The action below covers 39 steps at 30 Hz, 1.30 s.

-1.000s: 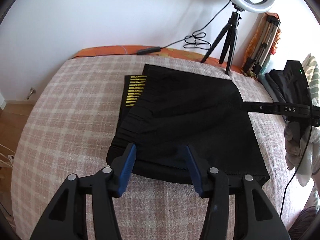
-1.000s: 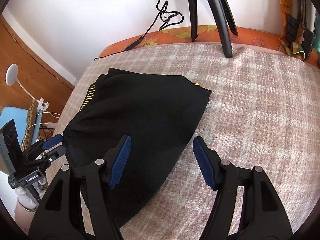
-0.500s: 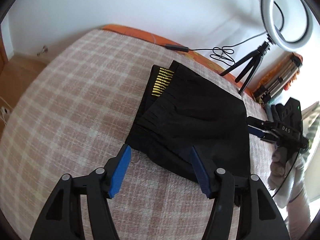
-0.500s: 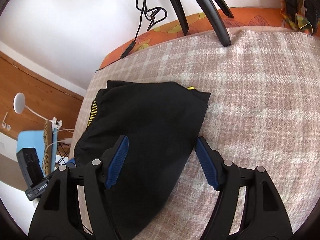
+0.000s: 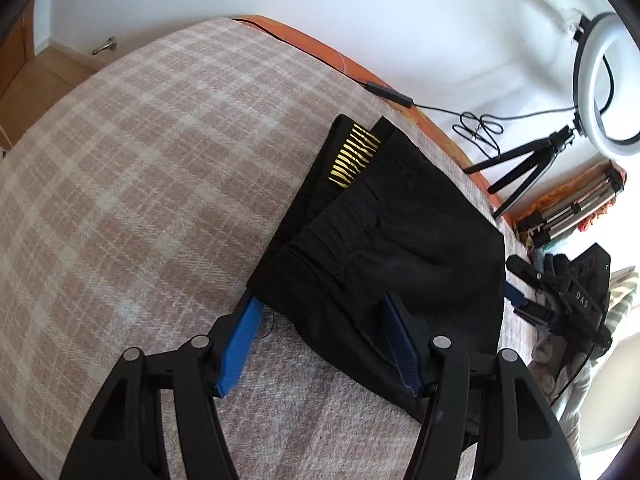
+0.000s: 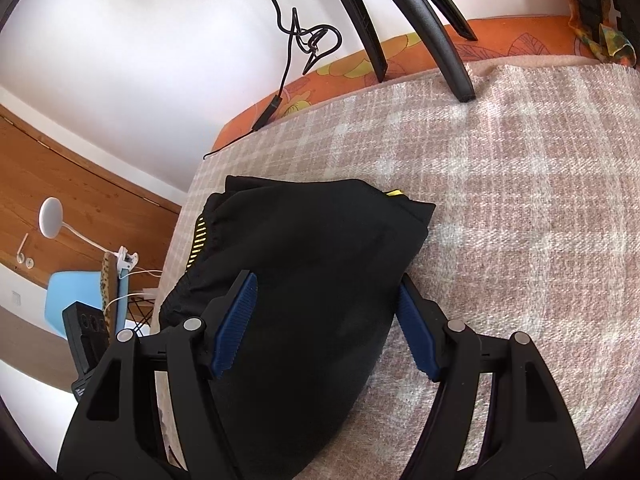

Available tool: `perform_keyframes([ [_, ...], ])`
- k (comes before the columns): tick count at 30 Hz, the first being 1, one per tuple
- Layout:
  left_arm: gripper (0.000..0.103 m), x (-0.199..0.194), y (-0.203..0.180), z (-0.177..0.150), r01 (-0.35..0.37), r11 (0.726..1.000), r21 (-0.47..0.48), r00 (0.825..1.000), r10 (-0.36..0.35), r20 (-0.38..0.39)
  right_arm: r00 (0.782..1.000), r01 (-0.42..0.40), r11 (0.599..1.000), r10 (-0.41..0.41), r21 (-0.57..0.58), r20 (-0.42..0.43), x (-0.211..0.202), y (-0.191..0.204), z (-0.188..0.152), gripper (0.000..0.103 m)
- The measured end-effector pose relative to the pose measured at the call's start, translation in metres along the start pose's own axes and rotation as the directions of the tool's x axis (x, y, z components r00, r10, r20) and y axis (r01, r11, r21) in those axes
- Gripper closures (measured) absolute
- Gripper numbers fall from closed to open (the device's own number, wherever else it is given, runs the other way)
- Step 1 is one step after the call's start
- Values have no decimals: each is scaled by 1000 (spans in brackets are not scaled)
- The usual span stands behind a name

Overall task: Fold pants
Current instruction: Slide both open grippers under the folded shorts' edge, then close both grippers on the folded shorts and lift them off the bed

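The black pants (image 5: pixel 400 248) lie folded in a flat stack on the plaid blanket (image 5: pixel 152 184), a yellow-striped patch (image 5: pixel 354 156) showing at the far left corner. My left gripper (image 5: pixel 320 340) is open, its blue pads straddling the near left corner of the stack. The right gripper (image 5: pixel 560 300) shows at the stack's right edge in the left wrist view. In the right wrist view the pants (image 6: pixel 304 248) fill the middle, and my right gripper (image 6: pixel 328 320) is open, its jaws either side of the near end of the stack. Neither gripper holds cloth.
A ring light on a tripod (image 5: pixel 600 92) stands at the bed's far right, its legs (image 6: pixel 420 28) close behind the pants. A cable with a controller (image 5: pixel 392 94) runs along the orange bed edge (image 6: pixel 320 92). Folded tripods and clothes (image 5: pixel 576 208) sit at the right.
Both grippers stayed open and moved in towards the stack. The left one swung left and lower, to the pants' near left corner. The right one now straddles the pants' near end.
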State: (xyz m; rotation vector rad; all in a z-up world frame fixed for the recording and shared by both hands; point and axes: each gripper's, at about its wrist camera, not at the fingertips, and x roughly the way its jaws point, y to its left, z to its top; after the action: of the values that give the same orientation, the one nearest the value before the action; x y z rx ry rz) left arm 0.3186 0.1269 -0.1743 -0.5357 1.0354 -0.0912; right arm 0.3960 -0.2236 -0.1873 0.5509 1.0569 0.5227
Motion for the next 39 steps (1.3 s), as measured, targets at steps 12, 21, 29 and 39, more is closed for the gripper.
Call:
perform_keyframes([
  [12,34,17,-14,13,3,1000,16,995,-5,95,996,-70,995,66,73,60,17,2,8,31],
  [21,79,20,-11,14,0,1000,-18,990,2,141,997,-44,995,38,94,62,6,-8,2,37],
  [29,84,21,-15,13,9,1000,-7,987,-7,159,997,-67,988,62,140,37,28,-6,18,92],
  [39,86,7,-18,14,19,1000,24,982,-24,188,996,54,993,-46,-109,76,-7,62,24,93],
])
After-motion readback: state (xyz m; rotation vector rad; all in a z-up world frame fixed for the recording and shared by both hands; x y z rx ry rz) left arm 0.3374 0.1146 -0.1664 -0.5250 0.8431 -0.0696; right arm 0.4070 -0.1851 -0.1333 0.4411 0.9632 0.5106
